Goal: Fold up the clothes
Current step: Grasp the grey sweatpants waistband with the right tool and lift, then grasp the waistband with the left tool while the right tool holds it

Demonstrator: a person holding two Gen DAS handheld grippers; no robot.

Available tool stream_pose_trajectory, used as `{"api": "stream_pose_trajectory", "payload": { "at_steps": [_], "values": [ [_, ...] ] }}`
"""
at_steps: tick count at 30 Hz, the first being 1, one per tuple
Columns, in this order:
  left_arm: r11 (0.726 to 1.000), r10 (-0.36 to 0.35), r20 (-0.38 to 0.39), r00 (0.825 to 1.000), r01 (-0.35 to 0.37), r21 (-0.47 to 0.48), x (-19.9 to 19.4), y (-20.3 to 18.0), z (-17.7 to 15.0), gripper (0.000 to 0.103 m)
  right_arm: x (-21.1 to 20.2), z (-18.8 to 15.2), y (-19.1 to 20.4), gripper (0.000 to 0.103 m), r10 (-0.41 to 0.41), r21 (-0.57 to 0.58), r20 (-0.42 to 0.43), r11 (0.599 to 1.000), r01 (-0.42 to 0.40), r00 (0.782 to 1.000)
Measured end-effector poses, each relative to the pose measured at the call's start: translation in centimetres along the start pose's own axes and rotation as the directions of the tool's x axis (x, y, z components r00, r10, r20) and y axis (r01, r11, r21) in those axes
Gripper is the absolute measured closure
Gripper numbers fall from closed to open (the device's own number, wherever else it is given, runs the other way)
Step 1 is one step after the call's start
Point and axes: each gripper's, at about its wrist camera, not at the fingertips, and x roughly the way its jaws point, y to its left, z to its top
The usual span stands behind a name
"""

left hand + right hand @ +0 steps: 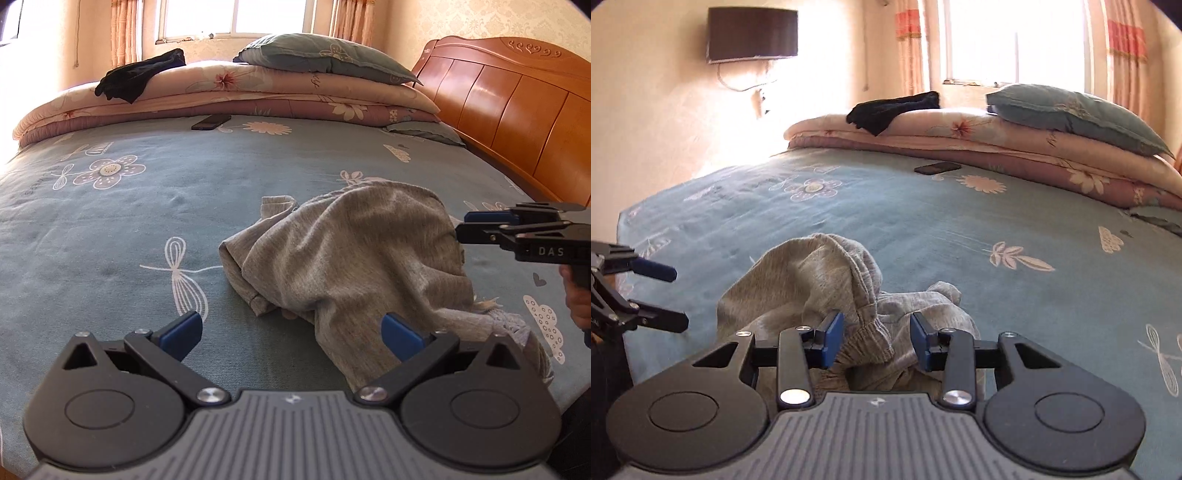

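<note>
we look from two wrist cameras, each low over the bed (pixel 110 229) and tilted down along its own fingers. the left view faces the headboard (pixel 498 96) side – the right view faces the wall tv (pixel 752 35). both sit close to the grey garment (pixel 351 251) and share it, the pillow (pixel 1071 110) and the window (pixel 236 16).

Your two black claws, blue-padded

Each claw (pixel 291 334) shows silver screws and a ribbed grey housing; the right claw (pixel 877 341) is lettered "DAS".
</note>
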Motion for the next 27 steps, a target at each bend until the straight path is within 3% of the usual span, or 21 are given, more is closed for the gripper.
{"api": "stream_pose_trajectory", "payload": {
  "at_steps": [3,5,10,13,17,21,24,26,27],
  "values": [
    [1.000,0.008,-0.018,1.000,-0.007,0.002,0.4,0.1,-0.4,0.000,2.4,0.7,-0.1,0.057,0.098,-0.022,-0.045,0.995,-0.099,0.994],
    [1.000,0.017,-0.031,0.999,-0.017,-0.008,0.7,0.4,-0.7,0.000,3.7,1.0,-0.1,0.052,0.145,-0.013,-0.075,0.989,-0.146,0.987],
    [0.999,0.017,-0.031,0.999,-0.018,-0.042,0.5,1.5,-0.9,0.000,5.8,0.8,0.9,0.048,0.138,0.044,-0.114,0.990,-0.134,0.984],
    [0.999,0.016,-0.014,1.000,-0.017,-0.047,-0.3,2.2,-1.1,0.000,5.5,1.2,2.3,0.070,0.137,0.082,-0.135,0.989,-0.127,0.981],
    [0.998,0.026,0.010,1.000,-0.026,-0.049,-1.6,3.2,-1.3,0.000,1.6,2.7,6.1,0.077,0.062,-0.050,-0.085,0.997,-0.066,0.995],
    [1.000,0.023,0.039,0.999,-0.024,0.020,-3.1,3.4,-1.5,0.000,-3.1,4.2,11.2,0.082,0.012,-0.228,-0.018,0.974,-0.016,1.000],
    [0.993,0.029,0.086,0.996,-0.038,0.112,-4.7,3.0,-1.6,0.000,-4.9,3.6,15.3,0.070,0.133,-0.313,-0.063,0.938,-0.146,0.989],
    [0.990,0.024,0.107,0.994,-0.039,0.138,-5.6,2.9,-1.8,0.000,-5.7,2.7,17.9,0.069,0.221,-0.361,-0.104,0.900,-0.243,0.970],
    [0.990,0.019,0.110,0.994,-0.035,0.139,-6.0,3.0,-1.9,0.000,-5.9,2.2,18.6,0.069,0.205,-0.394,-0.109,0.889,-0.232,0.973]
  ]
}}
